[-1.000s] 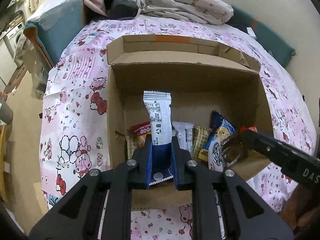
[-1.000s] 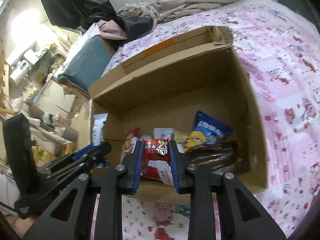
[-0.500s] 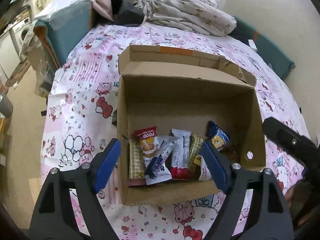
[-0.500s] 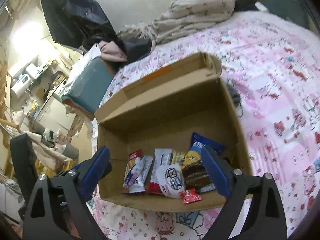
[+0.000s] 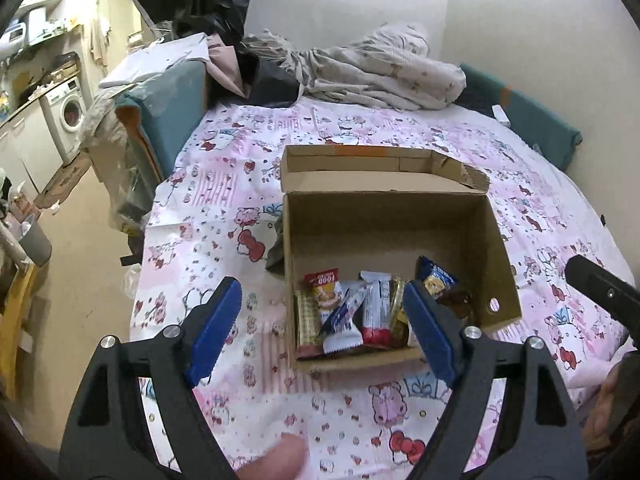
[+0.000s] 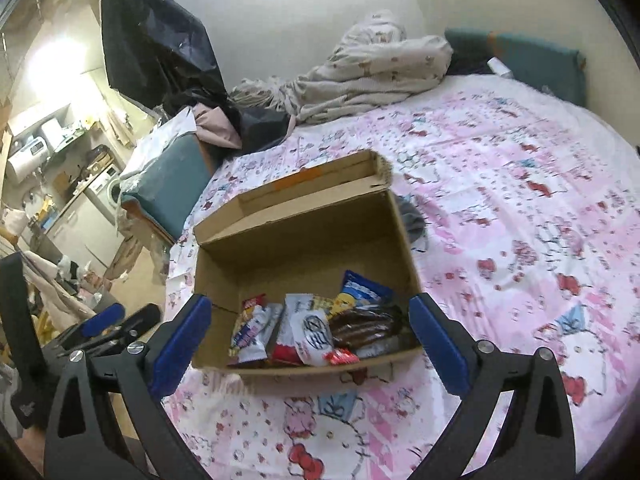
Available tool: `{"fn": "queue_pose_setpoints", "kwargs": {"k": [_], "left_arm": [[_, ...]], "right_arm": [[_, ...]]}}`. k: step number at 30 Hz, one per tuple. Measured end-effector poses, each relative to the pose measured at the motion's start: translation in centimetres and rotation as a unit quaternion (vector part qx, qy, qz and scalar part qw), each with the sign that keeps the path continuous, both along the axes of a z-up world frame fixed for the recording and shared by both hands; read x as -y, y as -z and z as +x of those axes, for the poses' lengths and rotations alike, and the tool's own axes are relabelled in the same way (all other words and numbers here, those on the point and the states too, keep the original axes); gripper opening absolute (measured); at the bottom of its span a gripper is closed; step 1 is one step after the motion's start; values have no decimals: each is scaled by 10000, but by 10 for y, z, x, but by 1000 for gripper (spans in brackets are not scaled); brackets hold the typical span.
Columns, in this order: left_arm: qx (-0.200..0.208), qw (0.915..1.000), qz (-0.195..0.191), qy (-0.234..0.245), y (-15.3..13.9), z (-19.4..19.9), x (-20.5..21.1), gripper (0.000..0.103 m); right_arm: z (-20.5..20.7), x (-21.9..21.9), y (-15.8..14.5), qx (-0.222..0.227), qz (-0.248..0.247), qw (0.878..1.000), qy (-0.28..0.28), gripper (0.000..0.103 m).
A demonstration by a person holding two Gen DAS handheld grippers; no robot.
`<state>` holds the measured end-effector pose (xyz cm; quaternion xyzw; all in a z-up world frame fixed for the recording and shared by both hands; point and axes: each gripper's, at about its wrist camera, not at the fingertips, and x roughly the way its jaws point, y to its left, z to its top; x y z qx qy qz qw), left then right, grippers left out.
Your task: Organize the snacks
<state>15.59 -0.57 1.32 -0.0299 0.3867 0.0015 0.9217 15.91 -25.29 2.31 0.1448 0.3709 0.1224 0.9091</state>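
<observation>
both claws hang above the near edge of a bed covered in a pink cartoon-print sheet [image 5: 224, 208]. the left claw [image 5: 322, 330] stands wide with nothing between its blue pads, and the right claw [image 6: 310, 342] is spread wider and also empty; the jaws of both have just been opening, the left's first. in the left wrist view a fingertip [image 5: 276, 460] shows at the bottom edge, and part of the right claw's black body pokes in from the right. just beyond the claws sits an open cardboard box [image 5: 492, 240] on the sheet, its lid flap folded back on the far side. the snacks lie in a row along the box's near wall: a red-topped packet [image 5: 324, 286] near the left, a white and blue wrapper [image 5: 340, 326] lying across the row, a white and red bar [image 5: 374, 308], a blue bag [image 5: 436, 280] toward the right, and a dark brown glossy packet [image 6: 366, 326] at the right end. the far half of the box floor is bare. farther off, a rumpled pale blanket [image 5: 380, 68] lies against the wall at the head of the bed, with dark clothing piled to its left. at far left a washing machine [image 5: 66, 110] stands in a kitchen area.
</observation>
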Motion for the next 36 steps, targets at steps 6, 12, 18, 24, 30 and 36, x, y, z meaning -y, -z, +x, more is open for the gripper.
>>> {"fn": "queue_pose_setpoints", "kwargs": {"k": [6,12,18,24,30,36], "left_arm": [[-85,10000,-33,34,1,-29,-5,80],[47,9999,133,22,9,-60,-3,91],[207,9996,49,-184,10,-68,-11,97],[327,9993,-56,-196,11,-67,-12,97],[244,9995,58,-201,14,-65,-7,103],[195,9996,85,-165,17,-66,-6,103]], "right_arm": [[-33,4,1,196,-389,9990,88,101],[-49,-3,19,235,-691,9973,115,101],[-59,-14,17,438,-918,9948,33,103],[-58,-26,24,407,-996,9941,-122,103],[-55,-31,28,431,-1076,9932,-128,103],[-53,-33,28,470,-1129,9924,-141,103]]}}
